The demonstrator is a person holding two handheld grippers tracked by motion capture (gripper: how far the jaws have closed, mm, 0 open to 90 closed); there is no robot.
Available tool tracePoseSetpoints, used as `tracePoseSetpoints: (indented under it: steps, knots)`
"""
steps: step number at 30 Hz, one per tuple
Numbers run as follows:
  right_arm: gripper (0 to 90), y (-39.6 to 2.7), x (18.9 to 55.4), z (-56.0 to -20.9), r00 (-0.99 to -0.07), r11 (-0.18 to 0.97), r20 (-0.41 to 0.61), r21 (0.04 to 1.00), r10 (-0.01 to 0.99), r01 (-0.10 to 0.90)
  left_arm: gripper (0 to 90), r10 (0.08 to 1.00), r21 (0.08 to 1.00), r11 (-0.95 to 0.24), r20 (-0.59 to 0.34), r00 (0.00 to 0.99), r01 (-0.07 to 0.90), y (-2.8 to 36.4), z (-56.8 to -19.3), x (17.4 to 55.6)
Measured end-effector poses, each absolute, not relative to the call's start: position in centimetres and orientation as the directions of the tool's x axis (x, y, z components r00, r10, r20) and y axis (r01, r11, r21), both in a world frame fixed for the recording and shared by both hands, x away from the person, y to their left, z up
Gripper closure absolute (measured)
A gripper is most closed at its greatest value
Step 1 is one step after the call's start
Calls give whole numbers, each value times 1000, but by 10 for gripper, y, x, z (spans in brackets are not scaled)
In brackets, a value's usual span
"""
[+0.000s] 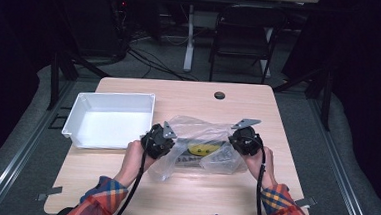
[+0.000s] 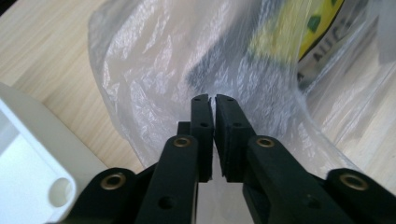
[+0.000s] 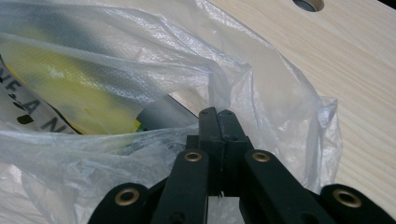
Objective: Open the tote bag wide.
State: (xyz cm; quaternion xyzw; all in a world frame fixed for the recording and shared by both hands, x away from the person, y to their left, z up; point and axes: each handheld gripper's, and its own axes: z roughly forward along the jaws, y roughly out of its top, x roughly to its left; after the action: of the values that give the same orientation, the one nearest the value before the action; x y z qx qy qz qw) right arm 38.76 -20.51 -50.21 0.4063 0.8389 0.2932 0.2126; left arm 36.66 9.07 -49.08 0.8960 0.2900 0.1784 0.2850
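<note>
Lying between the two grippers on the wooden table (image 1: 183, 187) is a clear plastic bag (image 1: 196, 138). It is thin, see-through and full of crinkles. Inside it sits a yellow packet (image 1: 201, 148) with black letters and a little green on it, and something grey lies next to that.

The left gripper (image 1: 160, 141) is at the left end of the bag. In the left gripper view its two black jaws are almost together, with only a thin slit between them, and the bag's film (image 2: 154, 93) is caught in that slit. The yellow packet (image 2: 299, 32) shows through the plastic, up ahead of the jaws and off to their right.

The right gripper (image 1: 244, 140) is at the right end of the bag. In the right gripper view its jaws are pressed tight together, and the bag's edge (image 3: 261, 93) is pinched between them. The yellow packet (image 3: 70, 88) lies ahead and to the left of these jaws, behind layers of plastic, with a grey piece (image 3: 163, 116) just beside it.

A white plastic bin (image 1: 110, 118) stands just left of the left gripper, very near it. Its corner (image 2: 32, 163) peeks into the left gripper view. A small round hole (image 1: 220, 95) in the table sits past the bag, far from both grippers. Beyond the table stand a dark folding chair (image 1: 243, 35) and some cables (image 1: 151, 60) on the floor.
</note>
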Motion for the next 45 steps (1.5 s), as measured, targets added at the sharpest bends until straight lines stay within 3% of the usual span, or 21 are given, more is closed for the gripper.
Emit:
tracePoseSetpoints:
  steps: [4, 7, 10, 13, 16, 22, 30, 45]
  knots:
    - [900, -202, 385, -497, -594, 495, -105, 676, 798, 545, 486, 625, 655, -634, 120, 771, 412, 88, -474, 358]
    - [900, -200, 384, -494, -602, 496, -102, 683, 792, 536, 381, 591, 642, -669, 152, 792, 375, 75, -472, 347]
    - [900, -197, 383, -493, -614, 496, -95, 690, 784, 527, 338, 572, 593, -717, 199, 795, 367, 63, -481, 344]
    - [900, -194, 381, -491, -620, 502, -100, 691, 779, 520, 387, 569, 535, -761, 277, 775, 367, 59, -491, 346]
    - [900, -195, 381, -490, -617, 500, -101, 694, 780, 518, 512, 589, 511, -763, 294, 753, 396, 65, -500, 355]
    - [900, -198, 387, -495, -612, 501, -100, 684, 784, 530, 781, 623, 529, -728, 243, 744, 437, 78, -508, 371]
    - [900, -198, 396, -506, -593, 530, -147, 649, 792, 546, 834, 660, 533, -701, 237, 713, 473, 81, -514, 388]
    - [898, -206, 404, -522, -581, 549, -180, 624, 794, 556, 832, 680, 528, -683, 209, 702, 505, 77, -530, 411]
